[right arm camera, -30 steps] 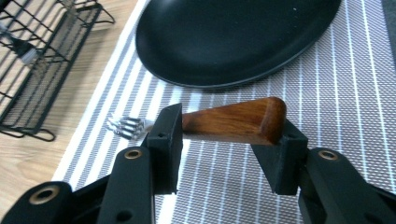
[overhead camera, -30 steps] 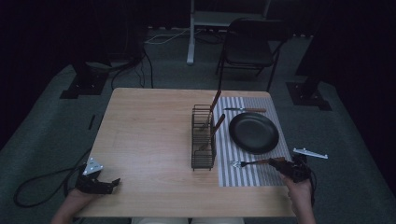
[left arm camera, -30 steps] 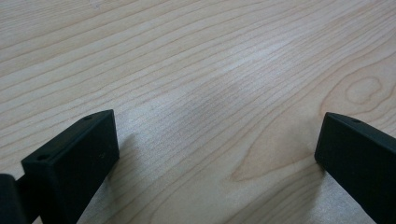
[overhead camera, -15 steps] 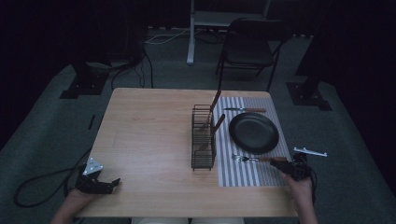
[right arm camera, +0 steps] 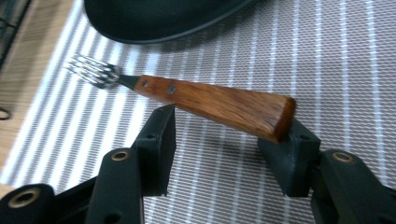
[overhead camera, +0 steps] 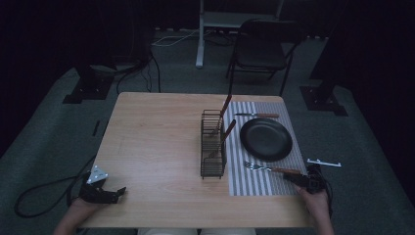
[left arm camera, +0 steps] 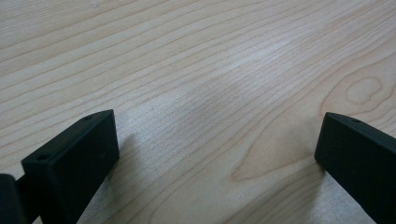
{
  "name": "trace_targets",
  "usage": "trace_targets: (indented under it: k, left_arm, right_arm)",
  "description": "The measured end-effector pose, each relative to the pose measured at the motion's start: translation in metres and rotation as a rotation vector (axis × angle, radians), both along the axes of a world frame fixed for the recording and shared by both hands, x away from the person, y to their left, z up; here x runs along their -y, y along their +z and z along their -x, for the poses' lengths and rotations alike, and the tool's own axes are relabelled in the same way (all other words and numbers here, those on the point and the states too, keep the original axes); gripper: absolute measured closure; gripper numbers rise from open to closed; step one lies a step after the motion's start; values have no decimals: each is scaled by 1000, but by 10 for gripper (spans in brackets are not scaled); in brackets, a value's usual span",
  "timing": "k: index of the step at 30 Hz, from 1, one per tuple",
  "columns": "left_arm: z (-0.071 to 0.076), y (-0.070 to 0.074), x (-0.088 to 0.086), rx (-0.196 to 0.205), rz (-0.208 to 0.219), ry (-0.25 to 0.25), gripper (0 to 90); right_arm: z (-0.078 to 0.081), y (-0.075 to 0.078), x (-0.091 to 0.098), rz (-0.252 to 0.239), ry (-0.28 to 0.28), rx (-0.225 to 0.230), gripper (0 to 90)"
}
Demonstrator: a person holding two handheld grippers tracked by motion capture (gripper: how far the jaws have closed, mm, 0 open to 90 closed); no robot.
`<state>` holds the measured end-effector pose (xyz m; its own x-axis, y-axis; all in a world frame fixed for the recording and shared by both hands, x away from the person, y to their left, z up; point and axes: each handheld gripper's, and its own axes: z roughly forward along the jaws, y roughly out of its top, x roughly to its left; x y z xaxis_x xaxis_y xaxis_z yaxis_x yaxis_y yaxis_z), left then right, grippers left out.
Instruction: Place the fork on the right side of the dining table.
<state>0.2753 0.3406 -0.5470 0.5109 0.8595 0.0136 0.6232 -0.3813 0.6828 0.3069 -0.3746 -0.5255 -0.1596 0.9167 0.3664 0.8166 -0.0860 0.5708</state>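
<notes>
Right gripper (right arm camera: 219, 140) jaws half open, just opening; fork (right arm camera: 210, 100) resting across them, unclamped.

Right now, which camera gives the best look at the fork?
The right gripper view: the fork lies close up, its tines and wooden handle sharp on the striped mat. In the high view it looks small and dim.

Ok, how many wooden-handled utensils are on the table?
4: fork on the mat's near edge, knife beyond the plate, two in the rack. More may hide in the rack.
</notes>
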Motion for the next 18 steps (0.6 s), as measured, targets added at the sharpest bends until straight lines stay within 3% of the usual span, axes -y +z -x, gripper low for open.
trace_targets:
  k: [8,10,14,18]
  left_arm:
    - [0,0,0,0,0,0,0]
    - [0,0,0,0,0,0,0]
    - [0,0,0,0,0,0,0]
    - [0,0,0,0,0,0,0]
  right_arm:
    - [-8,-4,5,29,-27,-9,455]
    - [-15,-2,5,82,-37,-11,453]
    - [-20,1,4,108,-48,-1,439]
    - [-19,3,1,98,-47,14,390]
